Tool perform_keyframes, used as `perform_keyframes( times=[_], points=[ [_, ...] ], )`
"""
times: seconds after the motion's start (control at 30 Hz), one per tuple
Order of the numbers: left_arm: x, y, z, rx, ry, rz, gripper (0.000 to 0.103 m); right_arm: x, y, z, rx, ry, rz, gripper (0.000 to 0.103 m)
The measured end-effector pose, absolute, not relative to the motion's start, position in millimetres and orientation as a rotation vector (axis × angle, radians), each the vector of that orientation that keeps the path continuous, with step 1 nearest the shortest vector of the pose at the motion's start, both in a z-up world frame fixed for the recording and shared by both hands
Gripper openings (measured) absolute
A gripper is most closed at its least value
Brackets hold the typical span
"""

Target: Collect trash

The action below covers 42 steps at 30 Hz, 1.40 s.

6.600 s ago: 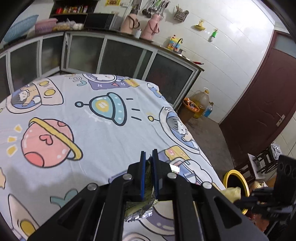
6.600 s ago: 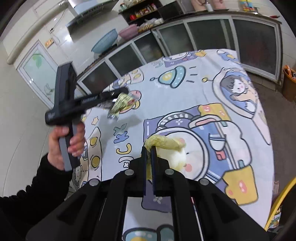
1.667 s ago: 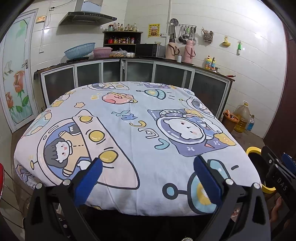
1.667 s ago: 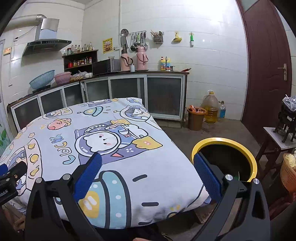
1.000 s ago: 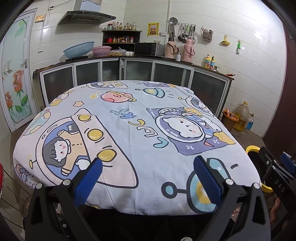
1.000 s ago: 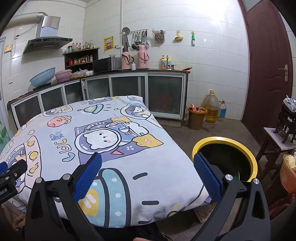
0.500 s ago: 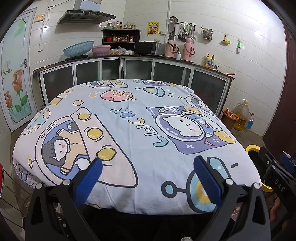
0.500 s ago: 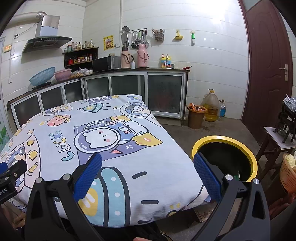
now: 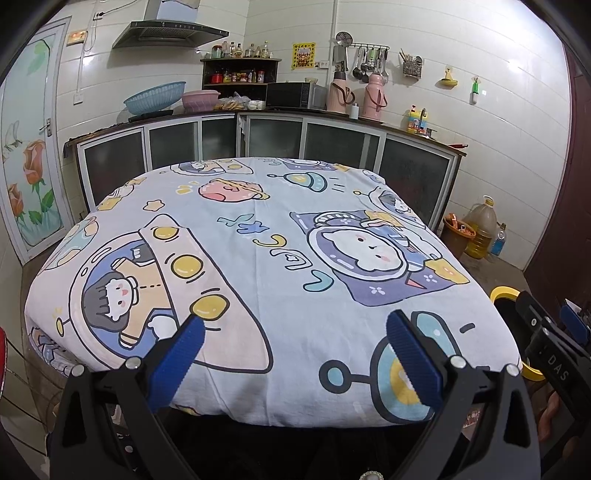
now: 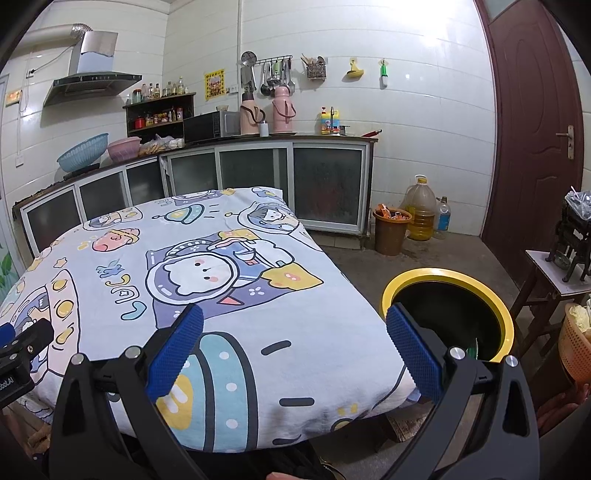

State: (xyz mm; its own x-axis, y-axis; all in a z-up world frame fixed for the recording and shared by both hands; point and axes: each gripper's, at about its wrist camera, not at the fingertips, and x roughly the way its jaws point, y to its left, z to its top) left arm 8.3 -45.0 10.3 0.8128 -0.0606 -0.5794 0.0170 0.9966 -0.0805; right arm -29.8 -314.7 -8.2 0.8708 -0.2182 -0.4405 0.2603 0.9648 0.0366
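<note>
Left hand-held gripper [image 9: 295, 349]: matte black frame w/ silver screws at the pivots, blue ribbed pads [image 9: 177, 360] on both fingers. Right hand-held gripper [image 10: 294, 349]: same build, black arms, silver screws, blue knurled pads [image 10: 413, 354]. White "DAS" lettering on its black body in left-wrist view.

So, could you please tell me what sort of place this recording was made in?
Most likely a home kitchen: a range hood on the tiled wall, a microwave and thermos flasks on the counter, ladles hung on a rail.
</note>
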Motion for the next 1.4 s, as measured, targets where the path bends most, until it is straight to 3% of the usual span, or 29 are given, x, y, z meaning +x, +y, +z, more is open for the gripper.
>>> perform_keyframes(
  times=[1.4],
  points=[
    [17.0,-43.9,7.0,-0.074,0.64,-0.053,0.095,-27.5,-314.2,-13.7,0.101,0.47,-0.251,0.095]
  ],
)
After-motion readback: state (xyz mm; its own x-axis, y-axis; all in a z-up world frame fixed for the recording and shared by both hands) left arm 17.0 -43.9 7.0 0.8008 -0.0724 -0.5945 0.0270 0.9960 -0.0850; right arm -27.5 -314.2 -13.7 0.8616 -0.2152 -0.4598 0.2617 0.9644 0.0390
